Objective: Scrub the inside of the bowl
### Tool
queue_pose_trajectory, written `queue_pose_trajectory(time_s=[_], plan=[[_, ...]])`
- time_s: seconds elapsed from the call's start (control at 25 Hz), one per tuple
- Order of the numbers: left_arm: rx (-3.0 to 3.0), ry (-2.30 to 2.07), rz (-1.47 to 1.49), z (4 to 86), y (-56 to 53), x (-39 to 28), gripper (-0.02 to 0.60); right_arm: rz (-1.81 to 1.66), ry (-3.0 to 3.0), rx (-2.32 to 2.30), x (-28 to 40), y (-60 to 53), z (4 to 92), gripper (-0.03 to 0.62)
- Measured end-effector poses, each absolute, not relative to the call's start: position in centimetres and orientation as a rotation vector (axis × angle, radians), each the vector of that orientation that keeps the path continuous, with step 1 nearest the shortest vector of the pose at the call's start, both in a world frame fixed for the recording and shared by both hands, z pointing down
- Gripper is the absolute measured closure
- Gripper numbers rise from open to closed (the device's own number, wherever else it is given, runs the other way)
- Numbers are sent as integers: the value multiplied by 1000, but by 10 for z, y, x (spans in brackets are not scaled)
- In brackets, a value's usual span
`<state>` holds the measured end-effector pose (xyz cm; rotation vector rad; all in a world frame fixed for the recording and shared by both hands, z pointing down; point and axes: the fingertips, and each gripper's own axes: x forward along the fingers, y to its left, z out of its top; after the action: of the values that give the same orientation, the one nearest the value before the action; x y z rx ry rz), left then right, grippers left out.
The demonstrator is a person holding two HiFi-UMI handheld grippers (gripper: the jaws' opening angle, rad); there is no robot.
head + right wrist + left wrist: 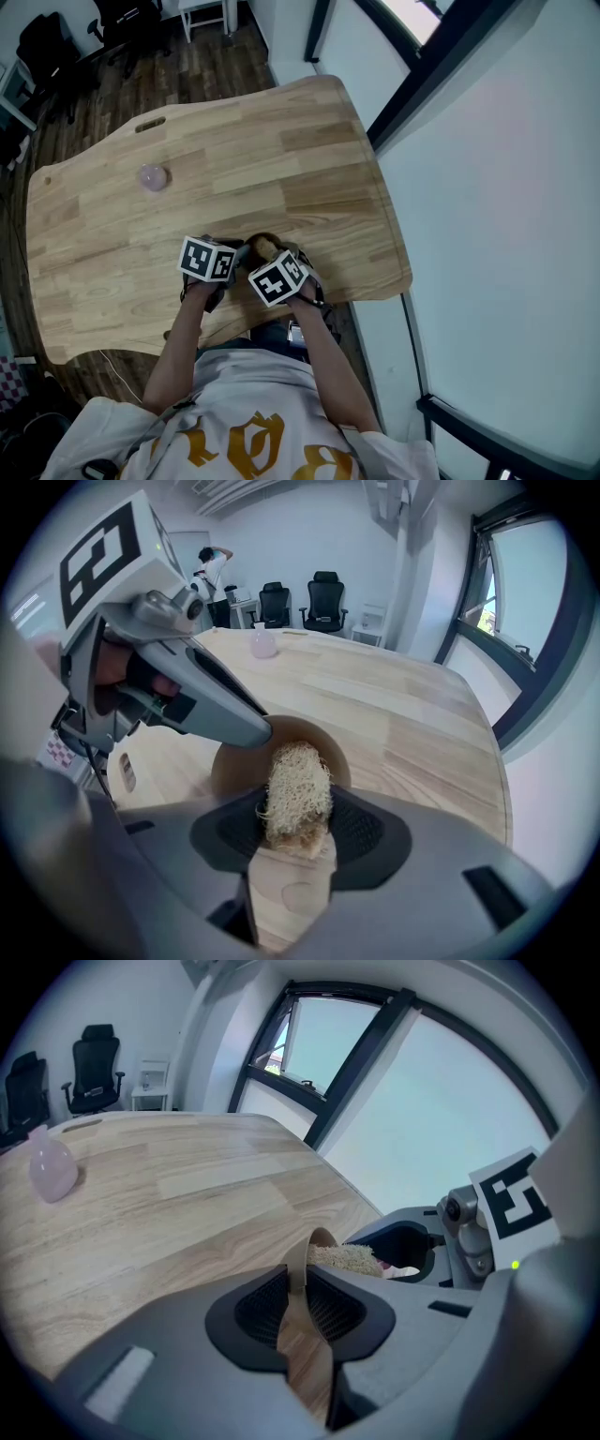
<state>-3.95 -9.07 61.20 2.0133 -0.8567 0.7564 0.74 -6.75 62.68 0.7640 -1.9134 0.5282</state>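
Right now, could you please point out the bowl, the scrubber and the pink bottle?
bowl [236, 769]: right gripper view, on its bare inner wall.
scrubber [298, 782]: right gripper view, middle of its fibres.
pink bottle [49, 1171]: left gripper view, on its body.

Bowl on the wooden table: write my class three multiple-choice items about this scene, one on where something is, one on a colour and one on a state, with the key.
1. Where on the table is the bowl?
A. At the far edge
B. At the near edge, by the person
C. In the middle

2. What colour is the small vessel standing alone?
A. Pink
B. Green
C. Black

3. What is the right gripper shut on?
A. Nothing
B. The bowl's rim
C. The fibrous scrubber

Key:
1 B, the head view shows it just in front of the person.
2 A, it shows pale pink.
3 C, its fingers close on the scrubber, while the left gripper clamps the rim.
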Motion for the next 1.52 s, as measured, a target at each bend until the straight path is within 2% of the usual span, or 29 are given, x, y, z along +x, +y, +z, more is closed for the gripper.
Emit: queue_pose_trajectory(time_s=[0.64,1.52], plan=[[1941,-867,671,614,-95,-49,528,329,-2003,521,-17,-47,626,413],[1960,-880,724,615,-93,-52,538,319,-1952,366,-12,-29,626,413]])
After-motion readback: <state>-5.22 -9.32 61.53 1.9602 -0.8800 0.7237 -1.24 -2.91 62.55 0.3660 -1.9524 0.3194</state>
